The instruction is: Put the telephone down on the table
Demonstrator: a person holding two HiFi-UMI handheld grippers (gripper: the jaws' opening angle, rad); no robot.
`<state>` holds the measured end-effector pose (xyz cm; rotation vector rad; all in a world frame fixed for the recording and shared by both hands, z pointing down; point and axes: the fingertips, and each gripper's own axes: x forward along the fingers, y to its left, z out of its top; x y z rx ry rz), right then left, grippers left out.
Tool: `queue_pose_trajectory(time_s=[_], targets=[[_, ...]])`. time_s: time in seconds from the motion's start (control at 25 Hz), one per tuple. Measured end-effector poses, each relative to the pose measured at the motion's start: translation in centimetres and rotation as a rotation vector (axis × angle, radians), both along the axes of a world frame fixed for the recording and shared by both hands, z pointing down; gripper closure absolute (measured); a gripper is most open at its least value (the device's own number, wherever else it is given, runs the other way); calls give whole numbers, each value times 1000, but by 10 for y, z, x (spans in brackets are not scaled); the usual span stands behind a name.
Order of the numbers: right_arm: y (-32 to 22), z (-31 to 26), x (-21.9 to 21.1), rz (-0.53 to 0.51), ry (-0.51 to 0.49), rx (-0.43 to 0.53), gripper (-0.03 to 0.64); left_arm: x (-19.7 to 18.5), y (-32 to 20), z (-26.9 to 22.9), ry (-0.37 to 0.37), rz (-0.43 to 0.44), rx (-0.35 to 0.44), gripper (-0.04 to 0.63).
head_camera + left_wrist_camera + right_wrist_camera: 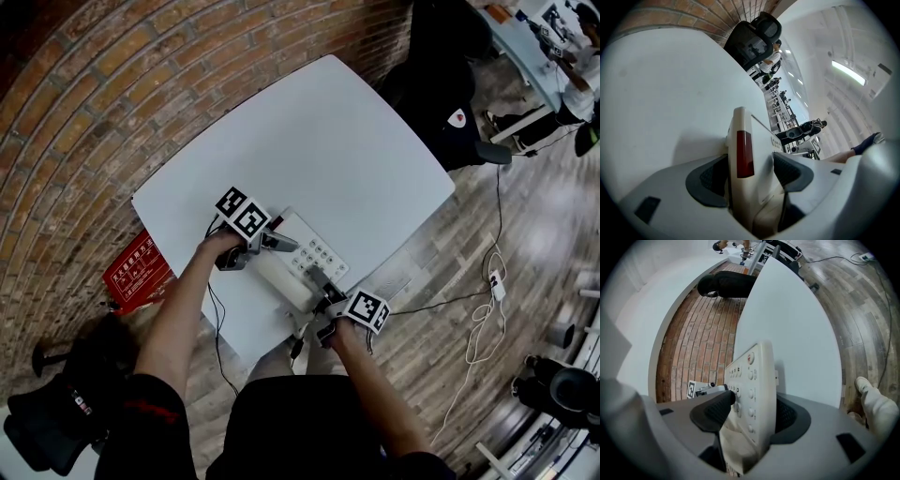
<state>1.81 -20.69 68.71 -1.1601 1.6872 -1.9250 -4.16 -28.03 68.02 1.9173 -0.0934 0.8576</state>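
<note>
Room: a brick wall (112, 94) runs along the far left, with wood floor (525, 234) on the right and a black chair (450, 94) past the far right corner.
Counter: the white counter (309, 141) has rounded corners and is bare over its far half.
Telephone: the cream telephone (314, 251) sits at the counter's near edge, between my two grippers. I cannot tell whether it rests fully on the top.
Left jaws: my left gripper (281, 242) is clamped on the telephone's left end. The pads press both sides of the casing by its dark red strip (744, 153).
Right jaws: my right gripper (317, 277) stands wide around the near end. One pad tip is at the keypad (750, 380), the other is behind the casing, and neither presses flat.
Floor: a red printed box (136, 270) lies left of the counter, and a white cable (492, 281) lies to the right.
</note>
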Motion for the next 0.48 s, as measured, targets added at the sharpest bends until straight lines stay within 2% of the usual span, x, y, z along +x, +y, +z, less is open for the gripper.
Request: queue_pose_trajectory(time_s=[0.24,0.48], targets=[[1,0,5,-26,74,-33,362,2,-2,-8,7,4,33,298],[1,0,3,-36,139,-95,337,0,-3,-5,-48,21,100,298]])
